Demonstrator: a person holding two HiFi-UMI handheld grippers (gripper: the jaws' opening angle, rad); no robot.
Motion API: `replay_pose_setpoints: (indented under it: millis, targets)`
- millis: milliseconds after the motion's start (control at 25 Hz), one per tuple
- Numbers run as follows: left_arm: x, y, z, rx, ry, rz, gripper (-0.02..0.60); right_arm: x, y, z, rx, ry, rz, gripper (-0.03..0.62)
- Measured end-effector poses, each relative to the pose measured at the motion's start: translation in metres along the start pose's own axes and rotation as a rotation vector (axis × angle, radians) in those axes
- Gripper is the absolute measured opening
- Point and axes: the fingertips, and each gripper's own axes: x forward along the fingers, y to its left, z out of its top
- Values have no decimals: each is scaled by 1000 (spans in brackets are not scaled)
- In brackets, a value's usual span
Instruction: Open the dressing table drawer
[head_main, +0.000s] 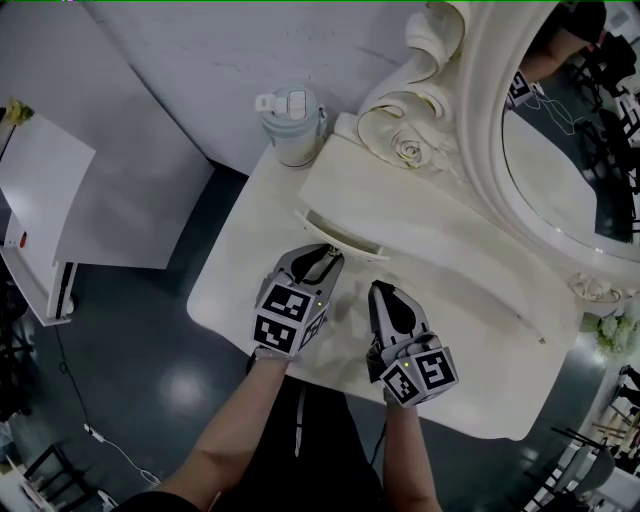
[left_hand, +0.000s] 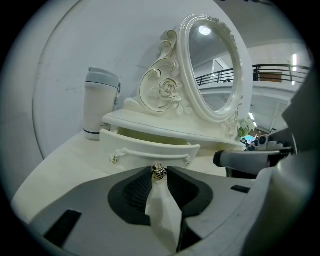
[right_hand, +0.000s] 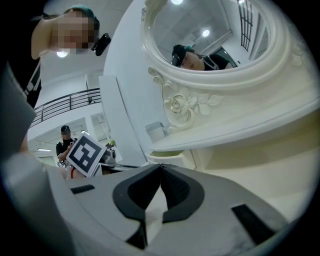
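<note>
We see the drawer (head_main: 338, 230) standing partly out from under the shelf that carries the mirror (head_main: 575, 150), with a dark gap showing above its curved front. The left gripper (head_main: 326, 250) is right at the drawer's front. In the left gripper view its jaws are clamped on the small metal knob (left_hand: 159, 171) at the middle of that front, and the knob sits between the very tips. To either side of the knob we can make out the ends of a raised moulding on the drawer front.

The right gripper (head_main: 381, 291) sits just to the right of the drawer and nearer the person, over the table (head_main: 240, 290). It is not touching the drawer. In the right gripper view its jaws are together with nothing between them.

Behind the drawer to its left stands a cup (head_main: 291, 125) with a lid. The mirror rises behind the drawer to its right.
</note>
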Motion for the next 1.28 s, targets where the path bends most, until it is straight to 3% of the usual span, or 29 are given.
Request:
replay_pose_setpoints:
  millis: [1280]
  targets:
    - [-28,-6,-19,-45,7,-7,114,-8,15,-4,11,2,21,6]
